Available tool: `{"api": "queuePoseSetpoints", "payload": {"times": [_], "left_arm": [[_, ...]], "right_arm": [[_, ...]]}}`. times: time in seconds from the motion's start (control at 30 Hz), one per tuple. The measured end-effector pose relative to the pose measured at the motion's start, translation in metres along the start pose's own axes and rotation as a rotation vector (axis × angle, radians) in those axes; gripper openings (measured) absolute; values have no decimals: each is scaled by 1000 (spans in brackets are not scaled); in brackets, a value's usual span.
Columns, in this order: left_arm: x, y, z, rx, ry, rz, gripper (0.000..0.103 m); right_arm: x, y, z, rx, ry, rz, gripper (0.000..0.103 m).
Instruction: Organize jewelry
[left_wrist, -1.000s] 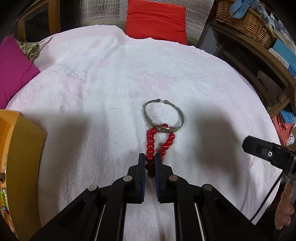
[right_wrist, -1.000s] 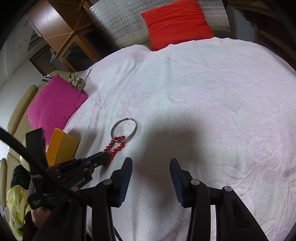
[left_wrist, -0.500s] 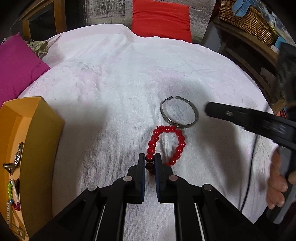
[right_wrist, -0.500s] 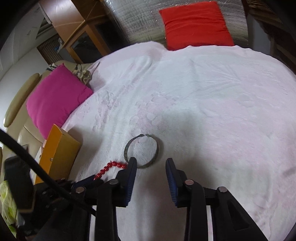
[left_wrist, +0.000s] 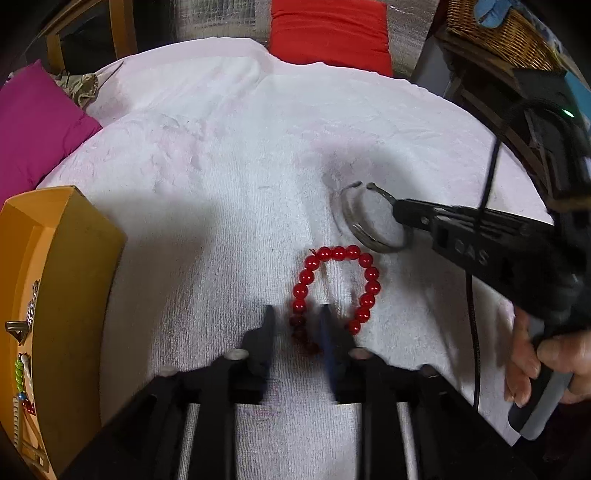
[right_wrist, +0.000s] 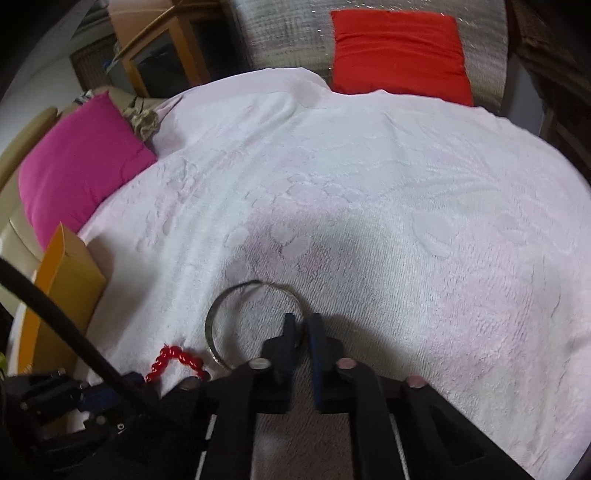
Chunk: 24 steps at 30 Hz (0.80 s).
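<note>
beads (left_wrist: 334, 284) are glossy bright red, bangle (left_wrist: 373, 225) is dull silver-grey. towel (right_wrist: 369, 192) is white with a faint pink tint and an embossed flower pattern. box (left_wrist: 62, 266) is mustard orange. one cushion (right_wrist: 79, 173) magenta, the other cushion (right_wrist: 397, 51) plain red. basket (left_wrist: 498, 37) tan wicker.

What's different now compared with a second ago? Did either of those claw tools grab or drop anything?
The left gripper had the red bead bracelet pinched; its jaws have just been opening, beads loose between them. The right gripper came over and its jaws have just been closing onto the silver bangle. The bracelet was dragged off the bangle. The white towel and orange box stayed.
</note>
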<state>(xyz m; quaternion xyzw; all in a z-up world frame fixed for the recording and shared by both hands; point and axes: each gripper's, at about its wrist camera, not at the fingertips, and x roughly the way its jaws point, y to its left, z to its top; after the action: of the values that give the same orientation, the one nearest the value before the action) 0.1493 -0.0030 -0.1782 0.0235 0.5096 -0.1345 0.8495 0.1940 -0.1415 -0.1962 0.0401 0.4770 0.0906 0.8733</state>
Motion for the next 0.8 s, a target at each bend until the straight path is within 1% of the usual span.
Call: {"api": "queuePoseSetpoints", "payload": {"times": [0.03,0.1,0.13,0.17,0.2,0.3,0.37,0.4,0.43,0.53,0.6,0.7,0.73,0.77,0.8], "left_arm": [[0,1,0,-6,-3,4,41],[-2,2,2,-10,-15,13,44],[-3,2,2,-10,-21,10,48],[-4,2,2,-11,-25,3,50],[-5,2,2,-9,-28,-10,55],[-10,-2,2,3,-41,-43,60],[-15,-7,2,16,-53,-78,67],[-16,-9,1,24,-55,-83,71],[-15,-12,0,36,-55,-79,72],[-6,-19,0,60,-18,-58,72],[0,-21,1,63,-2,-49,72],[4,-25,2,68,-7,-3,72],[6,-25,3,66,-8,-1,71],[7,-27,3,67,-11,-5,69],[7,-28,3,70,-11,-8,57]], "right_arm": [[-1,1,-1,-12,1,-7,3],[-6,2,-3,-26,8,-5,3],[-8,1,-4,-26,10,-7,3],[-12,-1,-6,-24,14,-13,3],[-14,-3,-7,-22,18,-16,3],[-22,-14,-13,-13,33,-43,3],[-27,-24,-18,-2,37,-72,3],[-31,-31,-20,13,40,-83,3],[-34,-38,-21,27,42,-88,3],[-41,-60,-26,69,48,-99,3],[-43,-73,-29,104,60,-77,4],[-46,-82,-31,153,73,-14,7],[-47,-83,-31,157,76,-4,9],[-48,-82,-31,160,74,6,20],[-50,-81,-31,163,70,22,27]]}}
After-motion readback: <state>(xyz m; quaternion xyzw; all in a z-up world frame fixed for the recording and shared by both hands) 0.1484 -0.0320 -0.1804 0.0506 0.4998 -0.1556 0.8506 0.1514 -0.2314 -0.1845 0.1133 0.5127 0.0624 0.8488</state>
